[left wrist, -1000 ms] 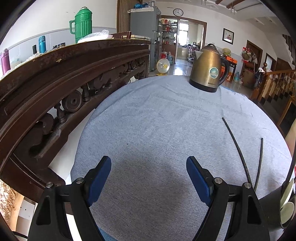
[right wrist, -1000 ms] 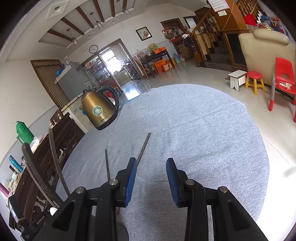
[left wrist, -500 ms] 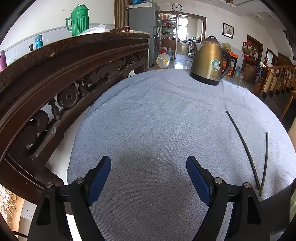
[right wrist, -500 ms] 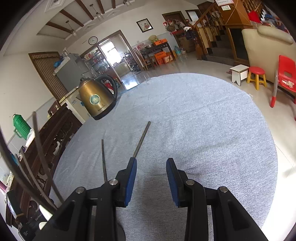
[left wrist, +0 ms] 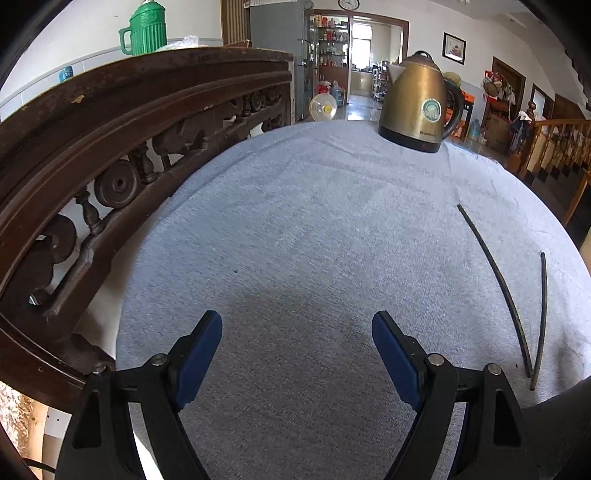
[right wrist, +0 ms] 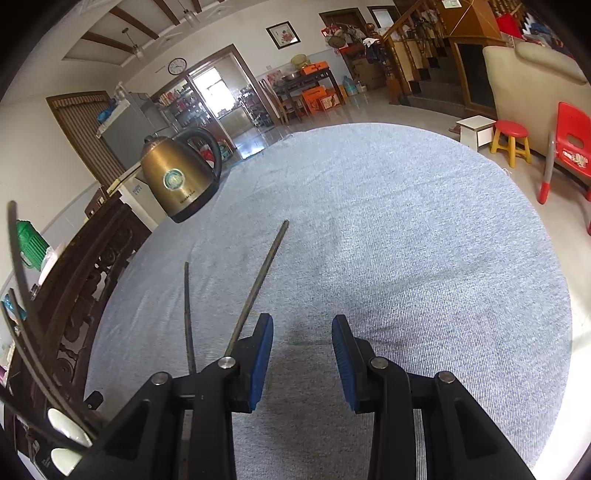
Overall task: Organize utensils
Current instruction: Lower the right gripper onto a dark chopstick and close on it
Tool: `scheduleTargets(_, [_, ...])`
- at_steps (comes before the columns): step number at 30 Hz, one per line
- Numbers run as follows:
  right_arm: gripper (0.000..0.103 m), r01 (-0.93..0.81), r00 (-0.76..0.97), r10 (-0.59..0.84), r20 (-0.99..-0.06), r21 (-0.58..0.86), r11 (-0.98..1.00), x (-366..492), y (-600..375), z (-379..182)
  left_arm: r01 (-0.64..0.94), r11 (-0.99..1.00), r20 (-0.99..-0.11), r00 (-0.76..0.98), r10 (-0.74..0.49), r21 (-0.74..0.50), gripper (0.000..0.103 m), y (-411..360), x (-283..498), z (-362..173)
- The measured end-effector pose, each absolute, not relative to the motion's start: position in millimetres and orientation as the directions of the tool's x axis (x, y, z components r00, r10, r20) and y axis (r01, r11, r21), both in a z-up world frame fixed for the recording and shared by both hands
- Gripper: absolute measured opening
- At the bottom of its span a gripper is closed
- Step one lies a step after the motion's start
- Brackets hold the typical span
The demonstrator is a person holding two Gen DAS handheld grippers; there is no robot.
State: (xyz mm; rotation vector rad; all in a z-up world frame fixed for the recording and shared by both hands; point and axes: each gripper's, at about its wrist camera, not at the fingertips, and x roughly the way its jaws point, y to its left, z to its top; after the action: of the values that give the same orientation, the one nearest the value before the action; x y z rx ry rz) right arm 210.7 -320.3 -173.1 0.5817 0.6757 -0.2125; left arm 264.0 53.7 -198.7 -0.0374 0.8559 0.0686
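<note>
So the landmark here is the brass-coloured electric kettle (left wrist: 419, 107), which sits at the far edge of a round table covered in a grey-blue cloth (left wrist: 295, 229). The things to sort are two dark chopsticks lying flat on the cloth, well on the near side of the kettle and off to its right in the left wrist view: the longer chopstick (left wrist: 495, 280) runs from fairly near the kettle back toward the camera, and the shorter chopstick (left wrist: 541, 317) lies just beside it, further from the kettle, their near ends almost meeting in a narrow V. The left gripper (left wrist: 297, 354) hangs over bare cloth, on the near side of the kettle, jaws spread wide with nothing between them, well apart from both sticks. The right gripper (right wrist: 302, 354) has its jaws parted a moderate way and empty too; the chopsticks pass just left of its left finger, and whether that finger touches the longer one I can't tell. Left of the kettle there's a carved dark wooden chair back (left wrist: 110, 155) along the table edge, and a green thermos jug (left wrist: 146, 27) behind it.
</note>
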Motion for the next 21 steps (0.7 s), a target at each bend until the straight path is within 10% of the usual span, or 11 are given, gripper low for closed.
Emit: scheduleTargets(21, [0.036,0.423,0.601,0.104,-0.792,0.426,0.799,380.9,-354.5,-189.4,-0.027,0.999,-0.8,0.599,0.037,0.026,0.084,36.2,284.1,-225.5])
